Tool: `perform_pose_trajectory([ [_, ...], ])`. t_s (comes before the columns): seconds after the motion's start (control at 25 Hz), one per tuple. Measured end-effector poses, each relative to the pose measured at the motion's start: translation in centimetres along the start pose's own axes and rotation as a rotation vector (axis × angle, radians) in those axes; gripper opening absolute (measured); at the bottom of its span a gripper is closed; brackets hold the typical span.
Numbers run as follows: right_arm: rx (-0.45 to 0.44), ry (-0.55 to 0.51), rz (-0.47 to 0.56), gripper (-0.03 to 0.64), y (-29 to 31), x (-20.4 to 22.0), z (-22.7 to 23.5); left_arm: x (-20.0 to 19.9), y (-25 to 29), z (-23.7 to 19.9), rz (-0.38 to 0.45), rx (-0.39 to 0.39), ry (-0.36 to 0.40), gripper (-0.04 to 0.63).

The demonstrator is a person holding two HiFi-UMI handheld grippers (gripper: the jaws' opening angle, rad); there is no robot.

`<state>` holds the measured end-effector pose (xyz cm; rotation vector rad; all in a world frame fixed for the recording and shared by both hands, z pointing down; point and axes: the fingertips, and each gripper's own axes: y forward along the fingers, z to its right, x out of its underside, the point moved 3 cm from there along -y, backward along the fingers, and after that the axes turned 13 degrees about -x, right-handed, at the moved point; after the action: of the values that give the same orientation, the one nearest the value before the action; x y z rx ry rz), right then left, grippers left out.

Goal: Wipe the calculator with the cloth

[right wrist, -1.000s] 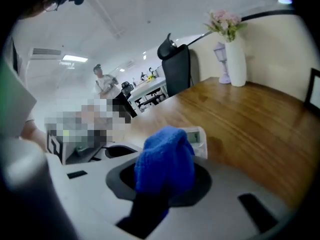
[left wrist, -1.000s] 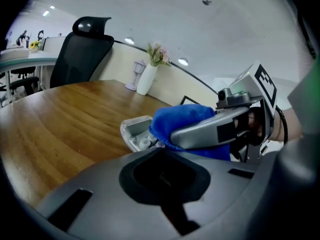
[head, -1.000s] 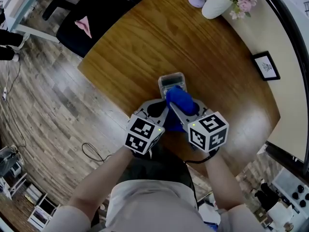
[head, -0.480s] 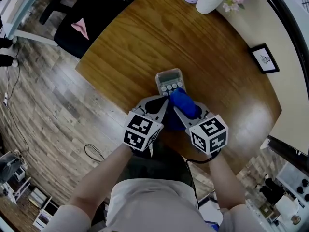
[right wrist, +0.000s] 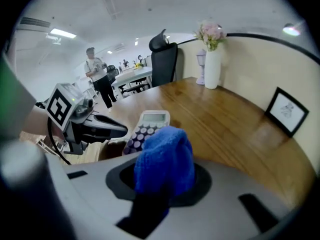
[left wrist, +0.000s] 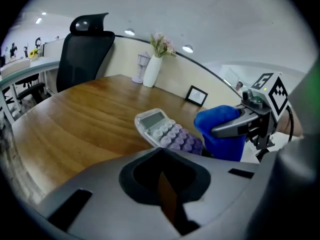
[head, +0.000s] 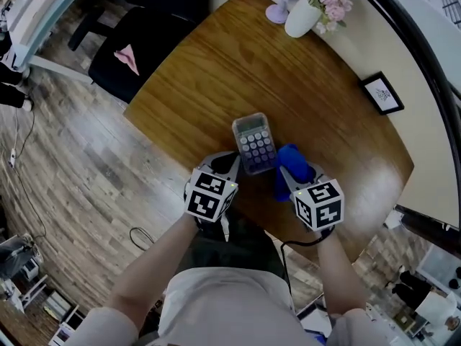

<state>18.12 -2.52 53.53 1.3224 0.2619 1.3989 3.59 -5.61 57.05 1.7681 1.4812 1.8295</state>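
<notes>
Your right claw (head: 288, 175) pinches the bunched blue cloth (head: 294, 161) just beside the grey, purple-keyed calculator (head: 256, 144), which lies by the brown wooden worktop's (head: 216, 71) near edge; your left claw (head: 232, 166), pressed together and empty, flanks it, probably to steady it.

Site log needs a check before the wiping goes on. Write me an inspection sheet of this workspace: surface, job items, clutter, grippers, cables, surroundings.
Surface: wooden table, glossy, no spills seen.
Job's things: calculator flat on the table, keys up; blue cloth bunched beside its right edge, off the keys.
Clutter: white vase of pink flowers, lilac object next to it, framed picture, all along the wall side.
Grippers: left gripper jaws together, empty, at the calculator's near left corner; right gripper shut on the cloth.
Cables: black cable looped on the floor.
Surroundings: black office chair with a pink item on it; a person standing far off.
</notes>
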Motion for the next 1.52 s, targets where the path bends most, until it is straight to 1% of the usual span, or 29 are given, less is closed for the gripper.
perform_pose_trajectory([
  [0.12,0.028,0.018,0.044,0.104,-1.7,-1.2,0.3,0.0,-1.4,-1.6,-0.006,-0.036,0.008,0.002],
  [0.24,0.048,0.009,0.097,0.106,-3.7,-3.3,-0.2,-0.7,-3.4,-2.6,0.005,-0.058,0.021,0.002],
  [0.4,0.059,-0.017,0.195,0.107,-6.6,-7.0,-1.9,-3.4,-6.5,-2.9,0.058,-0.082,0.070,0.002],
  [0.64,0.061,-0.069,0.369,0.107,-11.8,-13.4,-5.5,-9.2,-11.8,-2.7,0.182,-0.107,0.157,0.002],
  [0.8,0.061,-0.145,0.467,0.109,-15.2,-17.4,-8.2,-13.4,-15.5,-2.6,0.275,-0.109,0.181,0.002],
  [0.96,0.067,-0.227,0.539,0.109,-18.3,-20.5,-10.8,-17.7,-19.5,-2.6,0.378,-0.129,0.212,0.002],
  [1.08,0.074,-0.277,0.583,0.110,-20.5,-22.2,-12.4,-20.4,-22.3,-2.5,0.453,-0.140,0.226,0.002],
  [1.2,0.079,-0.322,0.628,0.112,-22.5,-23.4,-14.2,-22.6,-25.1,-2.3,0.513,-0.095,0.173,0.002],
  [1.28,0.083,-0.344,0.654,0.114,-23.6,-23.9,-15.2,-23.8,-26.9,-2.3,0.552,-0.086,0.154,0.002],
  [1.52,0.087,-0.379,0.714,0.114,-26.3,-24.4,-17.3,-25.8,-31.5,-2.0,0.657,-0.135,0.208,0.002],
])
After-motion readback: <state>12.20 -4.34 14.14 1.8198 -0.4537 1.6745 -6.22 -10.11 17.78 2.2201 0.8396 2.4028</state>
